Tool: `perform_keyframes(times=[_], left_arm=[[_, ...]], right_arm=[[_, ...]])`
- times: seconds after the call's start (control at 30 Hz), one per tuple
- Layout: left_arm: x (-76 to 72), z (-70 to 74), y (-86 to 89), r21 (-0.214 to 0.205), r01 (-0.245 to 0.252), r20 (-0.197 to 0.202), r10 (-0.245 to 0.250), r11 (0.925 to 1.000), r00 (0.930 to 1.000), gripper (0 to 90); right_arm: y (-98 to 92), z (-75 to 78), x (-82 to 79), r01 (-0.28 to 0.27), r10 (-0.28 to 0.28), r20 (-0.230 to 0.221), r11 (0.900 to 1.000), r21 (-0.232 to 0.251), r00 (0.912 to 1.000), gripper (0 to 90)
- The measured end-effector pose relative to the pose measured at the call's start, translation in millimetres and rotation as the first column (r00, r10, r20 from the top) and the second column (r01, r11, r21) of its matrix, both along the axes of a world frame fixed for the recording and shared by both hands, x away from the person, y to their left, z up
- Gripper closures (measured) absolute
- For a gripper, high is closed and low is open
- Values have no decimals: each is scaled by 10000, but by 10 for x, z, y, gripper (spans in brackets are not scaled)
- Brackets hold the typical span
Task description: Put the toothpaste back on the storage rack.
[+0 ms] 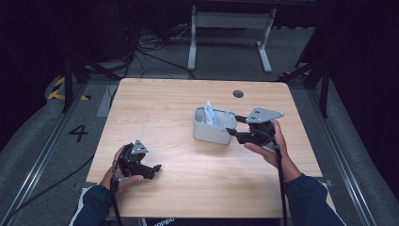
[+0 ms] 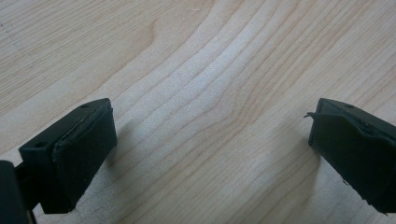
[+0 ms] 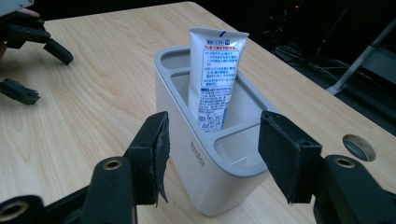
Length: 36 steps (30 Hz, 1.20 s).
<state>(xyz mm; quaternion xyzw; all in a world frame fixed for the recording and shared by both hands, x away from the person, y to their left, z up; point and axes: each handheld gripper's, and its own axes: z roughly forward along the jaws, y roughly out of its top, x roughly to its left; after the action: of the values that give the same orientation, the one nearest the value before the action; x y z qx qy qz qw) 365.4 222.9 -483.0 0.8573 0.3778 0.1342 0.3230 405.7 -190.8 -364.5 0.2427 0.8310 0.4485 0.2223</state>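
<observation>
A light grey holder (image 1: 214, 126) with several compartments stands right of the table's middle. A white tube with blue print (image 1: 209, 112) stands upright in its far compartment. My right gripper (image 1: 234, 127) is at the holder's right end. In the right gripper view its jaws stand open on either side of the holder (image 3: 187, 135), with the tube (image 3: 215, 74) behind; the pads do not press on the walls. My left gripper (image 1: 154, 170) rests near the front left of the table, open over bare wood (image 2: 210, 140), with nothing between its jaws. It also appears far off (image 3: 49, 77).
The wooden table (image 1: 155, 108) has a round cable hole (image 1: 238, 93) near its back edge, also seen close by (image 3: 358, 147). Beyond the table a white metal frame (image 1: 230, 28) and cables lie on the dark floor. A number 4 marks the floor at left (image 1: 78, 132).
</observation>
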Motion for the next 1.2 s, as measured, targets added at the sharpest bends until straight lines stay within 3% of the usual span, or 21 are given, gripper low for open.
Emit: perform_keyframes(times=[0.4, 0.53, 1.0, 1.2], left_arm=[[-4, -1, -1, -12, -38, 4, 38, 10000, 10000, 14], [-4, -1, -1, -4, -30, 4, 30, 10000, 10000, 14], [-4, 0, 0, -6, -29, -5, 29, 10000, 10000, 14], [-4, 1, 0, 6, -32, -9, 32, 10000, 10000, 14]], right_arm=[[-169, -30, -177, 104, -93, 231, 9988, -483, 9997, 425], [-259, -70, -228, 193, -175, 236, 9970, -756, 9996, 416], [-468, -217, -329, 527, -511, 175, 9930, -1054, 9985, 403], [-532, -318, -389, 610, -589, 184, 9877, -1441, 9981, 392]])
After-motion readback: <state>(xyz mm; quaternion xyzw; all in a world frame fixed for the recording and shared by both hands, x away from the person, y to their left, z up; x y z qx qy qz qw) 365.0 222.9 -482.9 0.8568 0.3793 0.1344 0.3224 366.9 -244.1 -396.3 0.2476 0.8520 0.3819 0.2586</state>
